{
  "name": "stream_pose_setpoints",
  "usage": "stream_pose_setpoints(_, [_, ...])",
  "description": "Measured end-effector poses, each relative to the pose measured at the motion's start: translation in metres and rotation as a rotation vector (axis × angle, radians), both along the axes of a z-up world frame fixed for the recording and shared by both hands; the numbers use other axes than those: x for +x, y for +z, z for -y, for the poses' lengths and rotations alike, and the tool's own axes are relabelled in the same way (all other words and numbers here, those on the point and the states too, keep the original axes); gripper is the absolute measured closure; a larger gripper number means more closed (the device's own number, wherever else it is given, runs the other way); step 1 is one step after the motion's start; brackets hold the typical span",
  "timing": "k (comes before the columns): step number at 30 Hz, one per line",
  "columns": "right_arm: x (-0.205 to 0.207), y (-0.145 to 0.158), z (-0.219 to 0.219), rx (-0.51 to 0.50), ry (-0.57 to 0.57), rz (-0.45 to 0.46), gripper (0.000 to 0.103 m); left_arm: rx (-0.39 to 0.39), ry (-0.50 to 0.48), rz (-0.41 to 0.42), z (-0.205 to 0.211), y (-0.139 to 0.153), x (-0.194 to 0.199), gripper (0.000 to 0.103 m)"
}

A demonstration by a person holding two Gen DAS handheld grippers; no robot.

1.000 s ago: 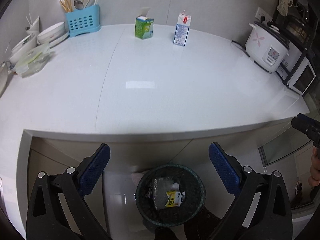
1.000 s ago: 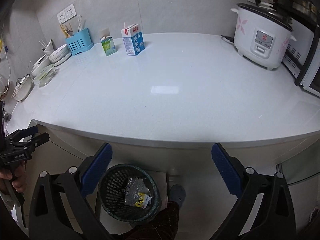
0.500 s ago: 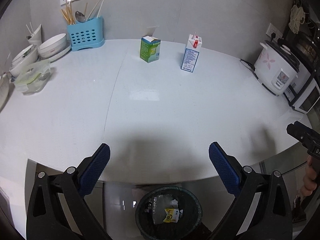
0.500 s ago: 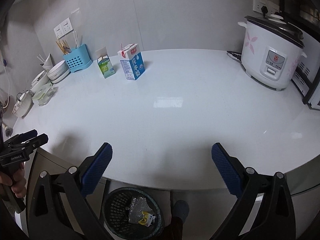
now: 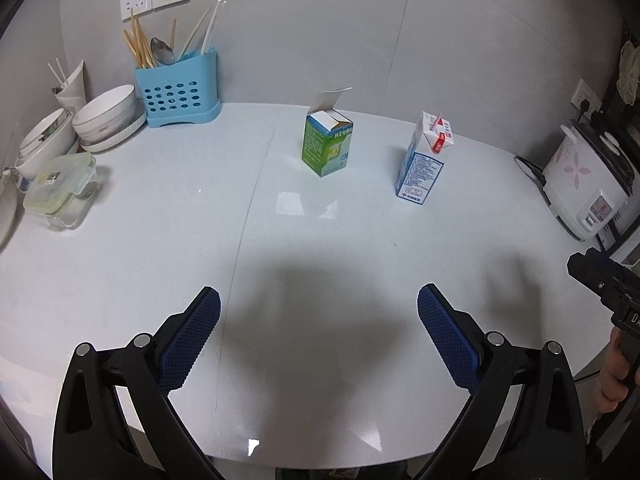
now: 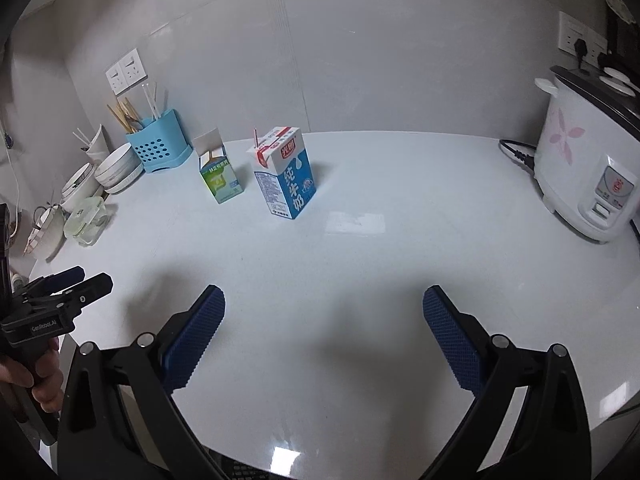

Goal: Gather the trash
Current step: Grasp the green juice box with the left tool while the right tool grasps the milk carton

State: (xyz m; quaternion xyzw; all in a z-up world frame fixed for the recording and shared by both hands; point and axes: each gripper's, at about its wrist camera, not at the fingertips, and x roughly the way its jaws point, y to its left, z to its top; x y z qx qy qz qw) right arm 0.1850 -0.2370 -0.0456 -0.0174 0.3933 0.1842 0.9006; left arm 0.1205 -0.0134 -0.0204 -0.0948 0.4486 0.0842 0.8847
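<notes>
A small green box with its top flap open stands at the back of the white counter; it also shows in the right wrist view. A blue and white milk carton with a straw stands to its right, also in the right wrist view. My left gripper is open and empty above the counter's near part. My right gripper is open and empty, also over the near part. The bin is out of view below the counter edge.
A blue cutlery holder, stacked bowls and a lidded glass container stand at the back left. A white rice cooker with its cord stands at the right.
Both grippers have risen from below the counter edge and moved forward over it. The bin with trash has dropped out of view. The box and carton look nearer.
</notes>
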Motion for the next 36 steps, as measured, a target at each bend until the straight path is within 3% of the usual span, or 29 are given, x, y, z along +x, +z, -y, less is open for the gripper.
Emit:
stream_pose_setpoints(11, [0.088, -0.019, -0.034, -0.017, 0.087, 0.007, 0.008, 0.015, 0.031, -0.034, -0.028, -0.021, 0.078, 0.006])
stream_pose_setpoints(17, [0.131, -0.031, -0.048, -0.023, 0.198, 0.011, 0.008, 0.041, 0.014, -0.058, -0.036, -0.039, 0.123, 0.006])
stream_pose_setpoints(33, [0.187, -0.049, -0.093, -0.059, 0.518, 0.039, 0.008, 0.05, -0.078, -0.06, -0.045, -0.073, 0.209, 0.006])
stream_pose_setpoints(36, [0.191, -0.049, -0.102, -0.056, 0.568, 0.045, 0.008, 0.024, -0.069, -0.056, -0.05, -0.077, 0.222, 0.006])
